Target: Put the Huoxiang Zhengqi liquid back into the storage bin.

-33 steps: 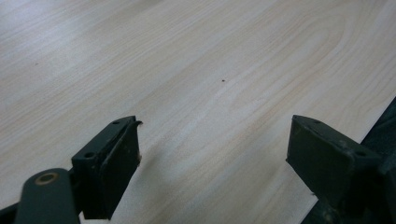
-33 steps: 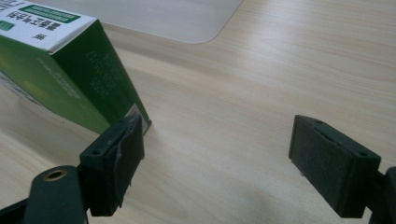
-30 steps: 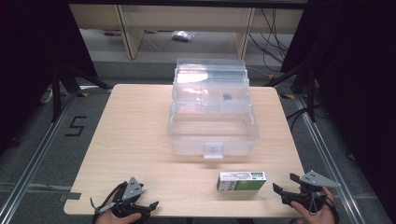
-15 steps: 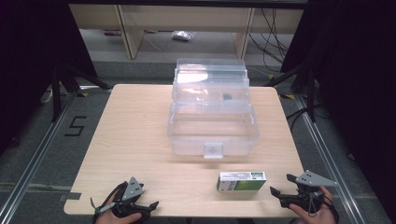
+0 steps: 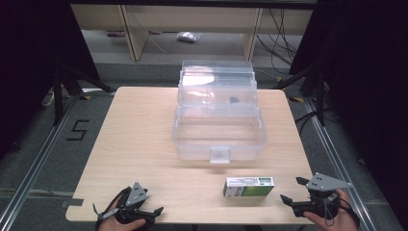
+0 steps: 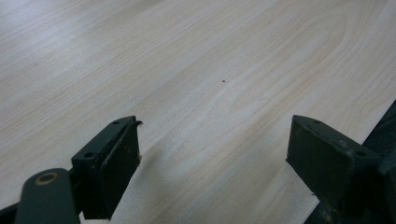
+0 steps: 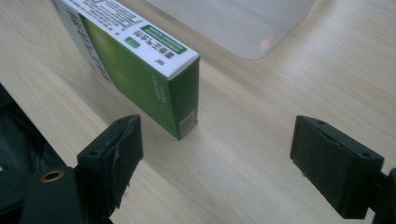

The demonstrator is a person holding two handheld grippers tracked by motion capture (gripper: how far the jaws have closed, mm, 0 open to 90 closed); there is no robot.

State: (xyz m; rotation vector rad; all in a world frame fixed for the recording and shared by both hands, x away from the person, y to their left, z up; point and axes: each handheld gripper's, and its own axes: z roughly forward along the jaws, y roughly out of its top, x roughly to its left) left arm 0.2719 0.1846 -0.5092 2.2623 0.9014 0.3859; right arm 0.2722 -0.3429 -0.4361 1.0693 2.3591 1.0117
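A green and white carton point(image 5: 248, 186) lies on the wooden table point(image 5: 144, 139) near its front edge, right of centre. My right gripper point(image 5: 294, 191) rests open at the front right, its jaws pointing left at the carton's right end point(image 7: 182, 100) with a small gap between. Behind the carton stands a clear plastic box point(image 5: 219, 130) with its lid raised and its latch facing the front. My left gripper point(image 5: 153, 206) lies open at the front left corner, with bare wood point(image 6: 201, 93) between its jaws.
A corner of the clear box point(image 7: 247, 28) shows beyond the carton in the right gripper view. The table's front edge point(image 6: 373, 126) runs just beside the left gripper. A floor marking "5" point(image 5: 77, 130) lies left of the table, and shelving legs stand behind.
My right gripper has shifted slightly left, toward the carton's right end. The left gripper, carton and box have stayed put.
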